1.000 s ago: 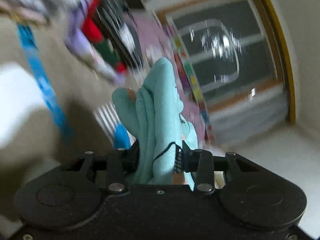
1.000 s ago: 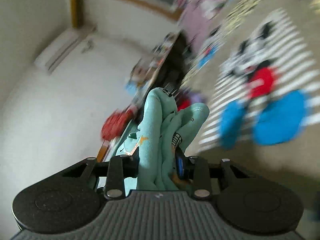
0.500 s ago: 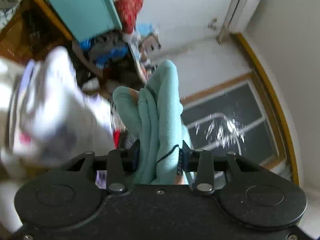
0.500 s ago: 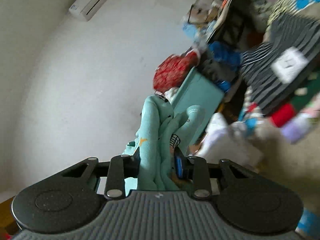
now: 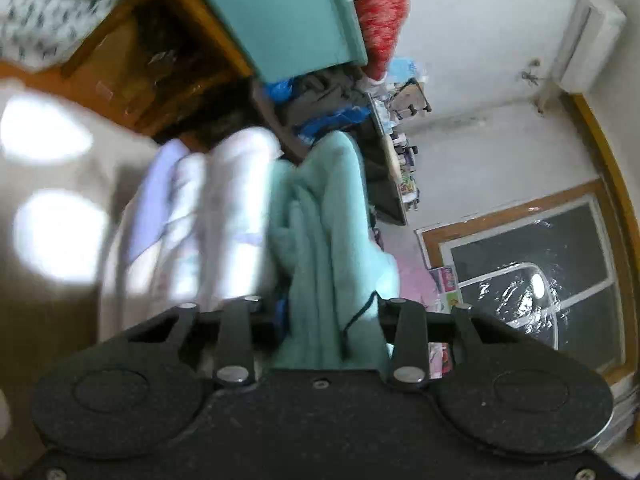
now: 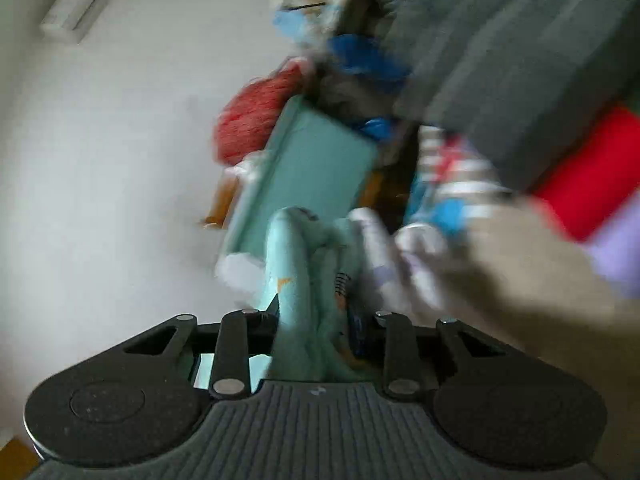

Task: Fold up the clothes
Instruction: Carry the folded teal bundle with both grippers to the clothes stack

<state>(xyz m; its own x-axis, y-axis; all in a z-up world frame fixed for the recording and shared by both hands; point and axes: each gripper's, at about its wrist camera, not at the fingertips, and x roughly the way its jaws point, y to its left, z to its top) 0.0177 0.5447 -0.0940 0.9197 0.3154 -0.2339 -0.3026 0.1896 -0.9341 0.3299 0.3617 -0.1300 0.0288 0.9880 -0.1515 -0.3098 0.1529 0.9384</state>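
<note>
A mint-green garment with thin dark lines on it stands bunched between the jaws of my left gripper, which is shut on it. The same mint garment, here with small orange and black prints, fills my right gripper, whose jaws are closing and press on the cloth. A stack of pale white and lilac folded clothes lies just left of the left gripper. That pale stack shows blurred to the right of the right gripper. The fingertips of both grippers are hidden in the fabric.
A teal box and a red knitted bundle stand against the white wall, beside brown wooden furniture. A dark window is at right. A grey striped cloth and red fabric lie at the upper right.
Both views have swung away from the patterned bedding towards the teal box and the pale stack, which now sits close beside both grippers. The mint garment stayed clamped in both.
</note>
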